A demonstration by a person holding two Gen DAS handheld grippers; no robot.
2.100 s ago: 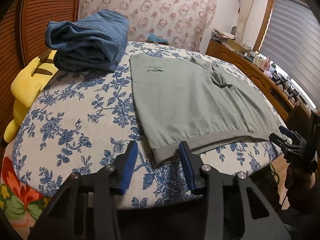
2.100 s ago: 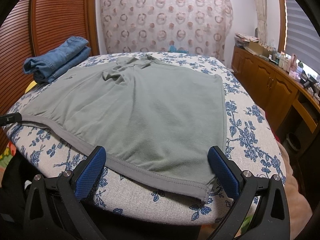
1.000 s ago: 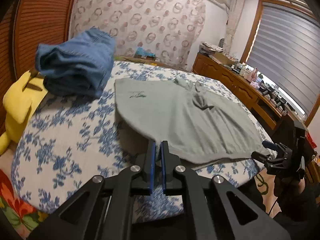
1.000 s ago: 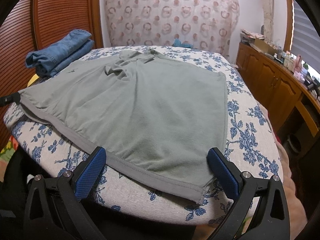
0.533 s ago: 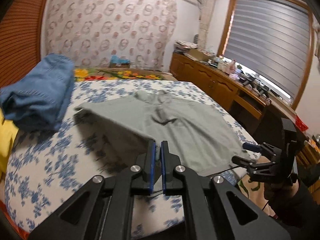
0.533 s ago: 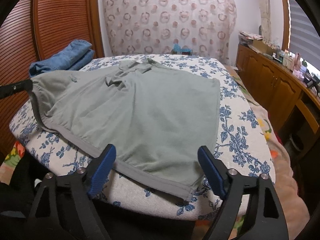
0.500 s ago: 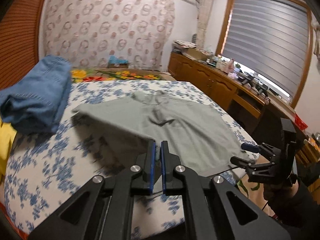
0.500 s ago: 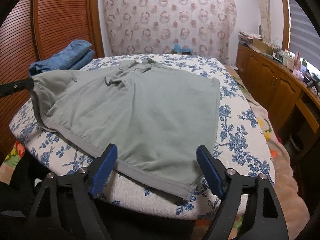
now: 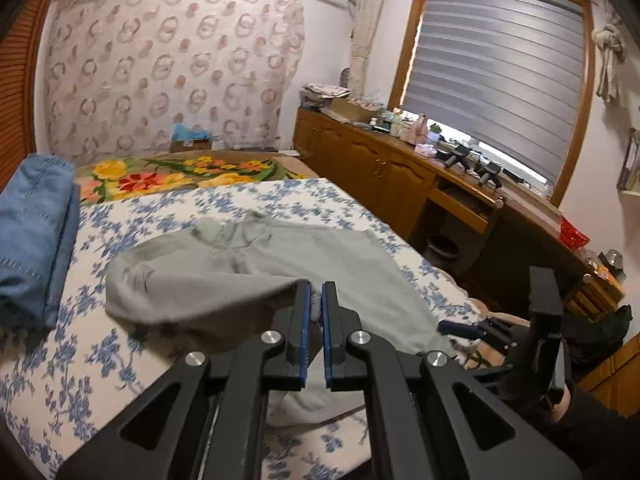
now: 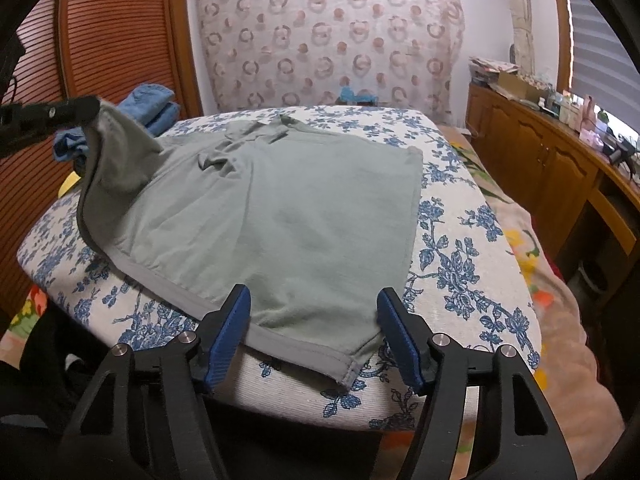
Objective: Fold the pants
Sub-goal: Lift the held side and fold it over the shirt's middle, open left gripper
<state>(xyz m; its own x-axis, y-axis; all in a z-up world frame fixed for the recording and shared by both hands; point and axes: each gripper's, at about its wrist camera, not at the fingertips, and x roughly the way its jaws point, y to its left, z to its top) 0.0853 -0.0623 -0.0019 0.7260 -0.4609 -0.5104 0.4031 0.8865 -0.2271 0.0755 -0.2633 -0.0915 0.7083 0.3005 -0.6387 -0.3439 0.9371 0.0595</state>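
The bed (image 10: 460, 240), under a blue-flowered cover, carries the grey-green pants (image 10: 280, 220), spread flat over most of it with the waistband at the near edge. Folded blue jeans (image 9: 36, 232) sit at the bed's far left side. The left hand-held gripper (image 9: 315, 304) is clamped on the pants' left waistband corner, lifted clear of the bed. The right hand-held gripper (image 10: 314, 322) has just been closing; its pads stand apart on either side of the right waistband corner, not pressing it.

Home bedroom: bed (image 10: 460, 240), curtain (image 10: 332, 36)
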